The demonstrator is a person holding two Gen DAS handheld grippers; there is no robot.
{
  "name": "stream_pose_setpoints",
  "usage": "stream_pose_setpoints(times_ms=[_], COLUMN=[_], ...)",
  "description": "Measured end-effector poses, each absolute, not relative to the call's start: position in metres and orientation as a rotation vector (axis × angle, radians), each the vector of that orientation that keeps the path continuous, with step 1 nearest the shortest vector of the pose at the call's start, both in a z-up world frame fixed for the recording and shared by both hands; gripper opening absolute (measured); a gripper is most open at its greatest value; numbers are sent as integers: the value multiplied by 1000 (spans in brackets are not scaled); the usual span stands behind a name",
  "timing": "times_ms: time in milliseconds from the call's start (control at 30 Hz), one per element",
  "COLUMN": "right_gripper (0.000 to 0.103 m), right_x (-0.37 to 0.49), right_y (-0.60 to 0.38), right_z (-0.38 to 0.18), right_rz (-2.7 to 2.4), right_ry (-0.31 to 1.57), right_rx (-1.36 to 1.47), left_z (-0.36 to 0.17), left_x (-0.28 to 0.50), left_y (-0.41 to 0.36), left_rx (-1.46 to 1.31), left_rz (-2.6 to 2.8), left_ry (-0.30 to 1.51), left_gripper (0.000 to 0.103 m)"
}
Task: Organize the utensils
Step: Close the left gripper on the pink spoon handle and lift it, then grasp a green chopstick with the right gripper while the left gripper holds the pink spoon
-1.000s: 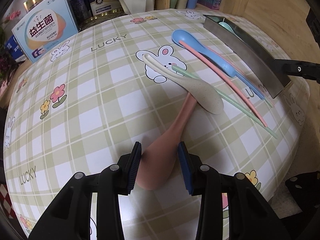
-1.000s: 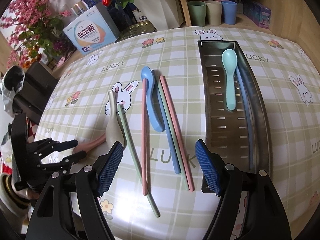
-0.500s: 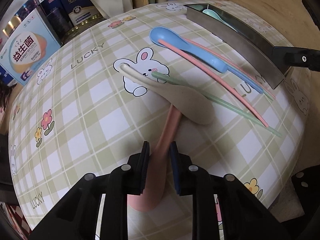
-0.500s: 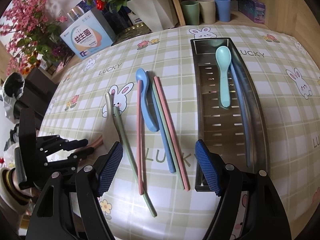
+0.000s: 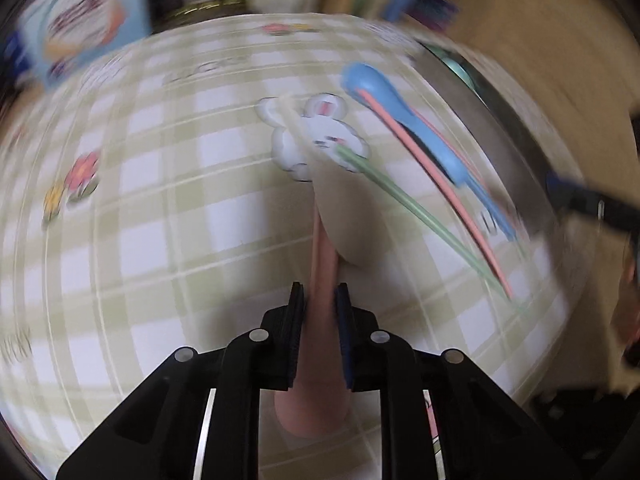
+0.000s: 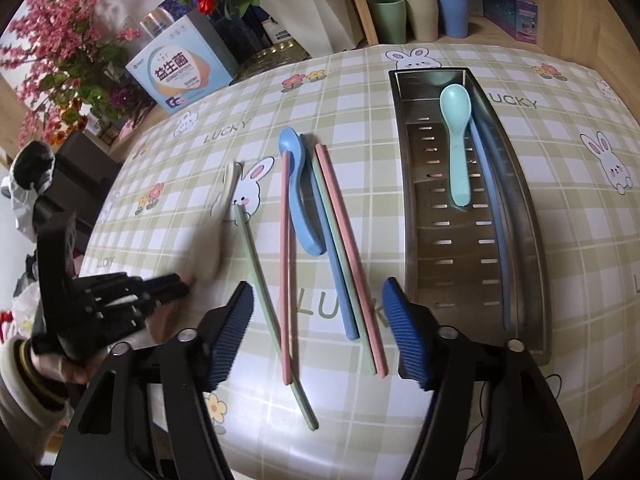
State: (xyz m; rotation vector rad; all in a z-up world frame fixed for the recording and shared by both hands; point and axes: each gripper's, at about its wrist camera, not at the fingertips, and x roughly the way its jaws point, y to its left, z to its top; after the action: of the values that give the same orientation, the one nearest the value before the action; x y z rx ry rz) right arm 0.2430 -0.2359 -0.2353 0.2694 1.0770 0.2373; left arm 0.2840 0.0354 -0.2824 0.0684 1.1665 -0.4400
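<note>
Left gripper (image 5: 319, 294): its jaws are closing, pads pressed on the handle of the pink spoon (image 5: 316, 360), low over the desk (image 5: 160, 240); this view is badly blurred.
Right gripper (image 6: 318, 320): its jaws are closing but stand well apart; nothing is pinched. It hangs over the near ends of the loose chopsticks.
Pink spoon: 1, clamped in the left gripper, its handle running under the bowl of the beige spoon (image 6: 208, 248).
Beige spoon: 1, on the desk at the left of the row, just beside the green chopstick (image 6: 276, 312), blurred in both views.
Blue spoon (image 6: 298, 196): 1, lying on the desk among the chopsticks.
Teal spoon (image 6: 456, 148): 1, inside the steel tray (image 6: 536, 280).
Spoons in all: 4.
Loose chopsticks on the desk: 5, namely 2 pink (image 6: 285, 272), 2 green, 1 blue (image 6: 338, 280).
Chopstick in the tray: 1 blue (image 6: 494, 216), along the right wall beside the teal spoon.
Steel tray: 1, slotted floor, on the right of the desk.
Cups (image 6: 418, 16): 3 behind the desk, green, beige and blue.
Boxes: 1 light blue box (image 6: 180, 68) at the far left edge.
Person: a hand (image 6: 60, 368) grips the left gripper's handle.
</note>
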Motion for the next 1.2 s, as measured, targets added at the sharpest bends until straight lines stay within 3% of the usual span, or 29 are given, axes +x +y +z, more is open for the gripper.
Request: stream_pose_setpoints(times_ms=[100, 200, 267, 567, 1200], right_gripper=[39, 27, 24, 19, 18], right_x=[245, 247, 249, 265, 266], right_y=[-232, -221, -208, -153, -147], right_z=[-240, -242, -244, -268, -283], right_rz=[254, 294, 338, 450, 415], right_ry=[1096, 1107, 1118, 1175, 1170], right_rx=[260, 219, 175, -29, -58], left_z=[-283, -283, -284, -283, -284], left_x=[282, 276, 271, 264, 261], left_y=[46, 55, 57, 66, 64], left_rx=[32, -13, -16, -70, -70], left_rz=[-371, -334, -315, -301, -290], left_ry=[1156, 1153, 1150, 1134, 1109], left_gripper=[16, 16, 16, 16, 17])
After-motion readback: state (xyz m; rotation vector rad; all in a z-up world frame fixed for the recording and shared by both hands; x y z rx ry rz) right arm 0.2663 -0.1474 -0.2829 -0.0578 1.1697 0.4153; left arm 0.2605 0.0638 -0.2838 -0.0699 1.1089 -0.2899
